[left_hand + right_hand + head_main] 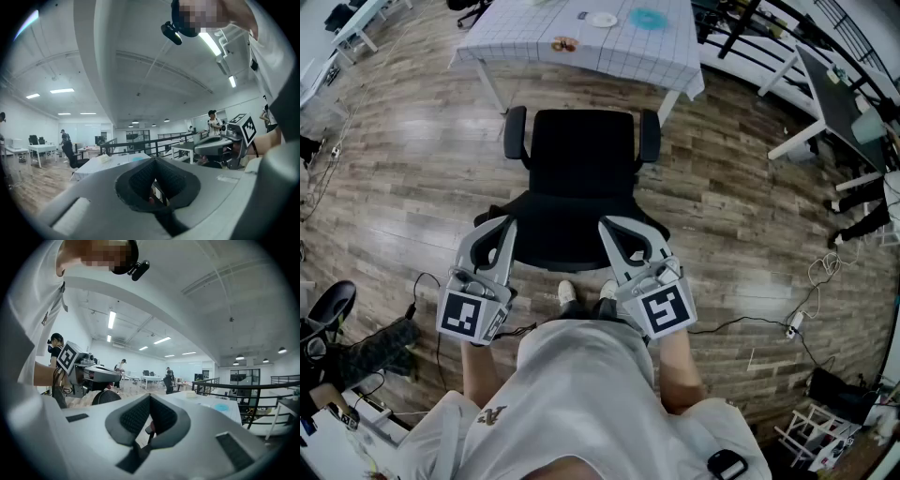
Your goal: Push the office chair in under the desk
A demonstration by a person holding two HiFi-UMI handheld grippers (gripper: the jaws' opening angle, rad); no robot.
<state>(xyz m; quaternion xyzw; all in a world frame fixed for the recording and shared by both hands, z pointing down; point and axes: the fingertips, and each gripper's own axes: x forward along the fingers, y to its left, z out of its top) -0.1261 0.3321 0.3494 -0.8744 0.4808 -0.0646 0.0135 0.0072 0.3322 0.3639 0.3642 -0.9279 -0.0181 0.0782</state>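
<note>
A black office chair [581, 164] with two armrests stands on the wood floor, its seat toward a desk [534, 47] under a white checked cloth. Its backrest is nearest me. The chair sits out from the desk, with floor showing between them. My left gripper [504, 225] is shut over the backrest's left end; my right gripper [607, 225] is shut over its right part. Whether either touches the chair I cannot tell. In the left gripper view the jaws [157, 187] are together with nothing between them, and likewise in the right gripper view [150, 425]. The desk [211, 404] lies ahead.
A plate [602, 19] and a blue disc [649, 17] sit on the desk. White tables [825, 103] stand at the right. Cables and a power strip [792, 323] lie on the floor at the right. Another dark chair [323, 309] is at the left. People stand far back in the room.
</note>
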